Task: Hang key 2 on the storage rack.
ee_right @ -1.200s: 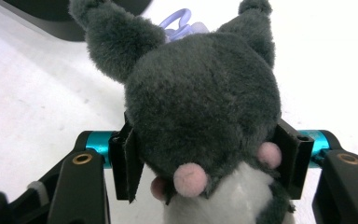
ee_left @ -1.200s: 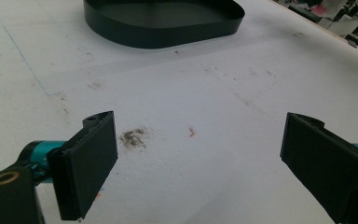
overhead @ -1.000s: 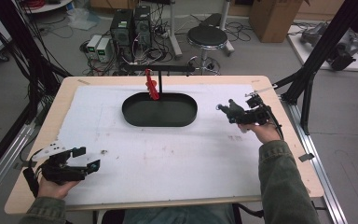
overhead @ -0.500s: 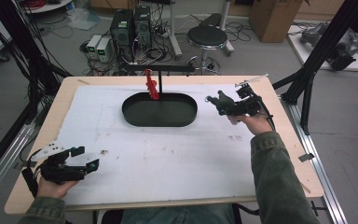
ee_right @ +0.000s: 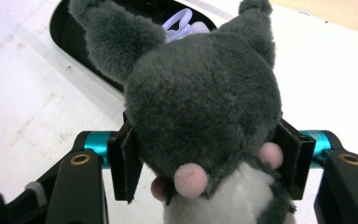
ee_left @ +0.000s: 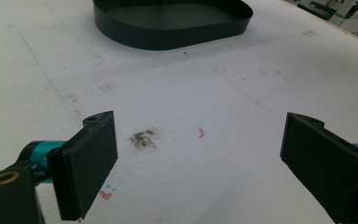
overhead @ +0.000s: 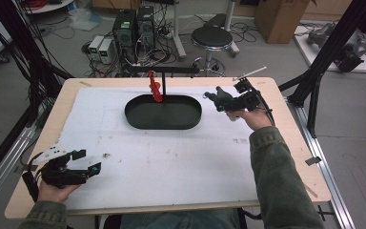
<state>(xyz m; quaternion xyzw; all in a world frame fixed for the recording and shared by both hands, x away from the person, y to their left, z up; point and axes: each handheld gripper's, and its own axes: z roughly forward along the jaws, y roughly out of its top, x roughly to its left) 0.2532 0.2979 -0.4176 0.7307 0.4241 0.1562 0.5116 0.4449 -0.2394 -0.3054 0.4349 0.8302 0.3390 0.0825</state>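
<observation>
Scanning from the left, I see my left tool (overhead: pixel 86 161) resting released at the bench's (overhead: pixel 286 191) 7 o'clock corner, nothing between its jaws. My right tool (overhead: pixel 219 99) clenches the grey plush toy (ee_right: pixel 205 93), held above the bench; the black tray (overhead: pixel 163 111) lies at its 9 o'clock, just beside, long axis left-right.

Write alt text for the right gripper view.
A grey plush toy animal with pink paws and a white belly is clamped between the right gripper's two black jaws. Behind it, a black oval tray sits on the white table cover.
</observation>
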